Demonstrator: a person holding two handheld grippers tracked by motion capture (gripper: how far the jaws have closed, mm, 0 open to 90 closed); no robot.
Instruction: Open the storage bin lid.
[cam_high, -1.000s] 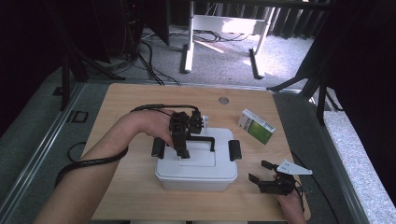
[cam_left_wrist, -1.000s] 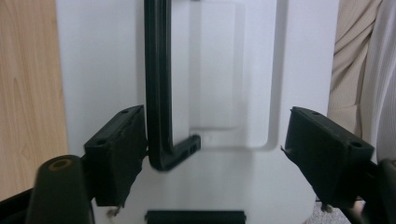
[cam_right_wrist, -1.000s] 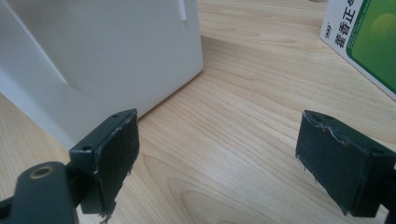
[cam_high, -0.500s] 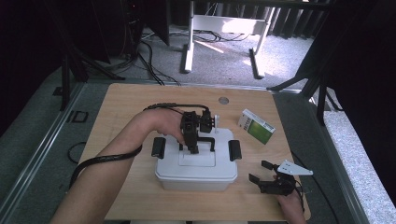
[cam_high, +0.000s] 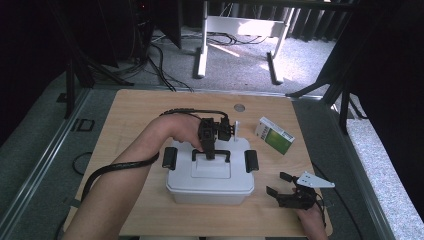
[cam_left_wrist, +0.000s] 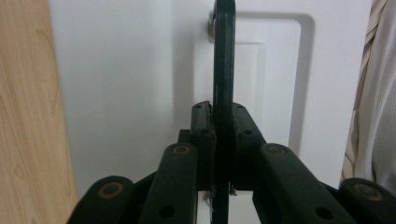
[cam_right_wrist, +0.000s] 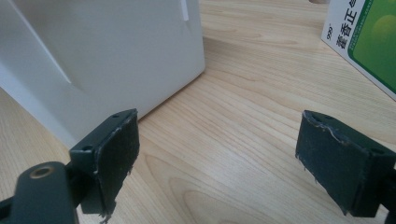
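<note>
A white lidded box (cam_high: 210, 181) stands at the middle of the wooden table, with a black carry handle (cam_high: 211, 154) raised on its lid and a black latch (cam_high: 169, 158) at each end. My left gripper (cam_high: 210, 149) points down over the lid. Its jaws have just been closing, and in the left gripper view the pads (cam_left_wrist: 203, 126) press on both sides of the handle (cam_left_wrist: 223, 56) above the white lid (cam_left_wrist: 130, 70). My right gripper (cam_high: 282, 192) rests low at the box's front right corner, open, with bare wood between its pads (cam_right_wrist: 116, 154).
A green and white carton (cam_high: 274, 135) lies flat to the right of the box, and its corner (cam_right_wrist: 369, 42) shows in the right gripper view. A small round hole (cam_high: 239, 107) sits near the table's far edge. A cable trails along the left forearm.
The left gripper moved a little to the right over the lid and its jaws closed onto the handle. The right gripper has kept still.
</note>
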